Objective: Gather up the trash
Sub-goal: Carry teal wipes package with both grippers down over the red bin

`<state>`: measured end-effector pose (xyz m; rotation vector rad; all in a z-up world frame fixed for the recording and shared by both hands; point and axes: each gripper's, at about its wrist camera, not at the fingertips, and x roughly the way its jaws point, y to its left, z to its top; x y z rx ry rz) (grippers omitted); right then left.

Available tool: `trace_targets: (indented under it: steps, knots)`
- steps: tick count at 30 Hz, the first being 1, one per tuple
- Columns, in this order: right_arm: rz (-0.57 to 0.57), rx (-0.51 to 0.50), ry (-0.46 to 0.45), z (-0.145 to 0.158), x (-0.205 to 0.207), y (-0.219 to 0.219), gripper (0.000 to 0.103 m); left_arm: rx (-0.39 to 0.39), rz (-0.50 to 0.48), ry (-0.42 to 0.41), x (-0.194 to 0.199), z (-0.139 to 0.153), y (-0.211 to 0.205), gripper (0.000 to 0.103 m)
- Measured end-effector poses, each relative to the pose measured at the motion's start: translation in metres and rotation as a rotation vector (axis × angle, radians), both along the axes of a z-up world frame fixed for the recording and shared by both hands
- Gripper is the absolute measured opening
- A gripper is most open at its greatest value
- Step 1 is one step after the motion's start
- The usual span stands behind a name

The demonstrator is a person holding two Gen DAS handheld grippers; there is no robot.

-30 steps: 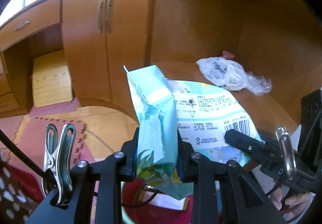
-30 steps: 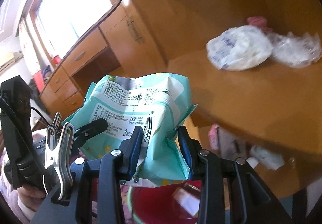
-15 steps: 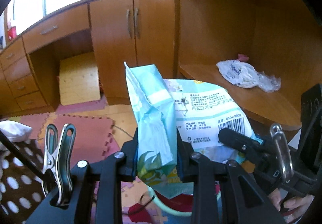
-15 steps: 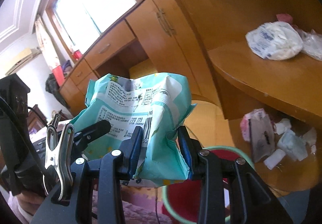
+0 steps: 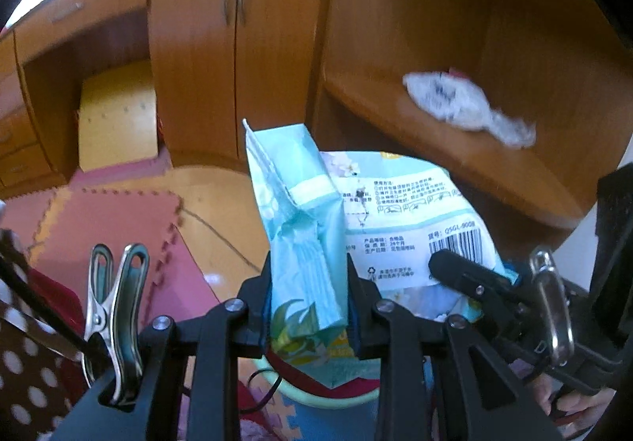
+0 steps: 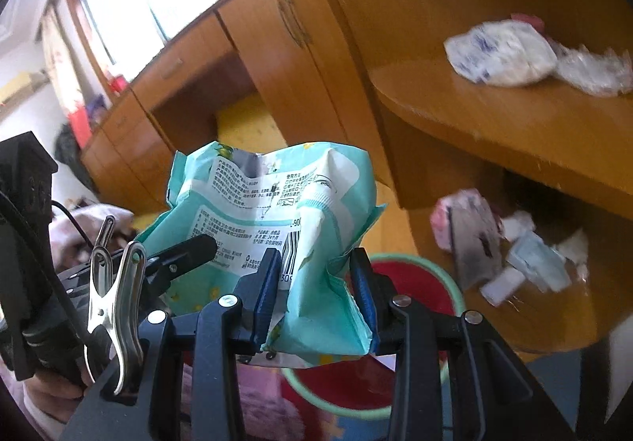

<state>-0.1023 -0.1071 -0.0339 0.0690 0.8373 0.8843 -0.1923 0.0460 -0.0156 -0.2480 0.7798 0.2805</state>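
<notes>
Two grippers clamp one crumpled teal wrapper (image 5: 304, 243) between them. The left gripper (image 5: 308, 306) has its jaws closed on the folded left end of the wrapper, pads pressing both sides. The right gripper (image 6: 316, 294) has its jaws closed on the other end, beside the barcode. Each camera shows the other gripper's black fingertip reaching onto the printed white panel of the wrapper. Directly below both sets of jaws sits a red bin with a pale green rim (image 6: 455, 290) on the floor. Beyond the jaws and to the right, a white crumpled bag (image 6: 502, 53) lies on the wooden desk (image 6: 474, 116), well apart from the wrapper. Under the desk, right of the right jaws, lies more scattered litter (image 6: 510, 247).
</notes>
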Motion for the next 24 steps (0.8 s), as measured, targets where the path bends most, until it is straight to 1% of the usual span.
trace_targets:
  steps: [4, 8, 12, 17, 22, 24]
  knots:
    - [-0.018, -0.085, 0.035, -0.024, 0.006, 0.004, 0.037, -0.069, -0.008, 0.053, 0.011, -0.035, 0.005, 0.029]
    - [-0.040, -0.171, 0.103, -0.052, 0.015, 0.009, 0.037, -0.131, -0.014, 0.104, 0.023, -0.065, 0.009, 0.029]
    - [-0.060, -0.234, 0.157, -0.075, 0.021, 0.011, 0.038, -0.173, -0.017, 0.148, 0.032, -0.090, 0.010, 0.029]
    - [-0.102, -0.279, 0.239, -0.098, 0.028, 0.008, 0.038, -0.198, -0.023, 0.184, 0.042, -0.112, 0.008, 0.029]
    - [-0.135, -0.272, 0.283, -0.107, 0.034, 0.001, 0.039, -0.182, -0.012, 0.212, 0.044, -0.117, 0.006, 0.029]
    - [-0.134, -0.274, 0.278, -0.107, 0.034, 0.002, 0.040, -0.176, -0.011, 0.218, 0.045, -0.118, 0.006, 0.029]
